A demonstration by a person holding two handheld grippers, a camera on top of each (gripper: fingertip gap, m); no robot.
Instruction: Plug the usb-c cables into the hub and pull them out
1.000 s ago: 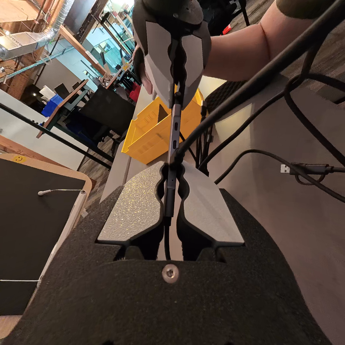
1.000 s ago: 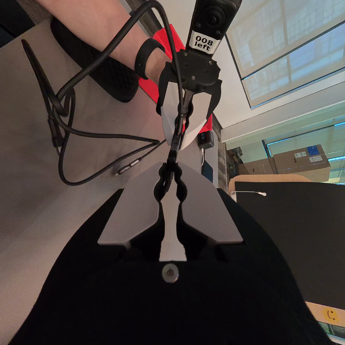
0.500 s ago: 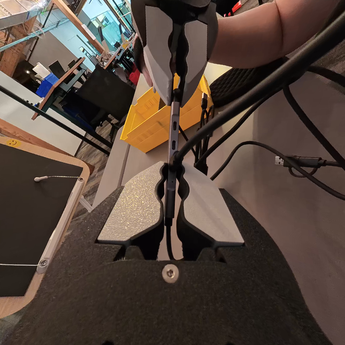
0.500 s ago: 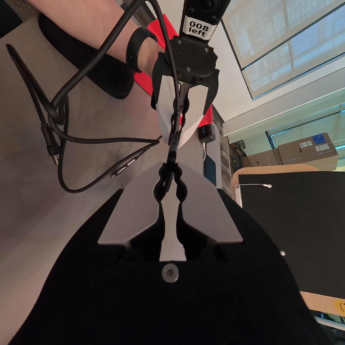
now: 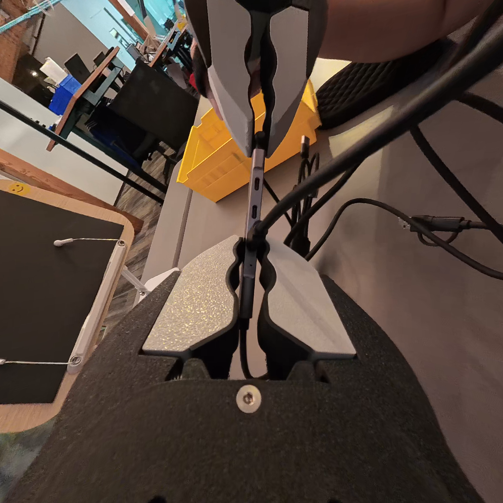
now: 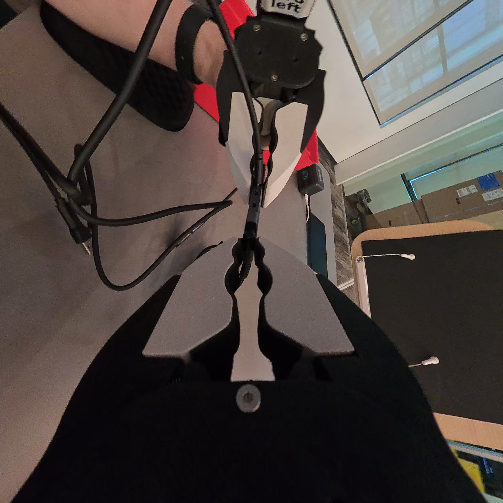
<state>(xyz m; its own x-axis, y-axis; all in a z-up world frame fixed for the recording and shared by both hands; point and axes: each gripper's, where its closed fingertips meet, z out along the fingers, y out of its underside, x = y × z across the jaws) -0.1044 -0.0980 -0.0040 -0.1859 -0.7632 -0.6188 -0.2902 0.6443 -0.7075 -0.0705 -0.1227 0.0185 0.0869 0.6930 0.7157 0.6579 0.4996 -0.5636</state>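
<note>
Grey desk (image 5: 408,340) below. Left wrist view: left gripper (image 5: 251,241) clenched on one hub (image 5: 255,185), held aloft; two side ports empty, one cable (image 5: 326,174) plugged in.

Right wrist view: right gripper (image 6: 248,239) clamped on one plug (image 6: 251,217) at hub's end. Probably seating or pulling; calls for a straight, in-line move.

1. Your light is dim and warm over the tabletop (image 5: 408,313); daylight comes from the windows (image 6: 424,54).
2. Soft cable shadows fall on the tabletop.
3. Your wide lens bends lines at every edge.
4. Near foam is soft; the top edges show motion blur.
</note>
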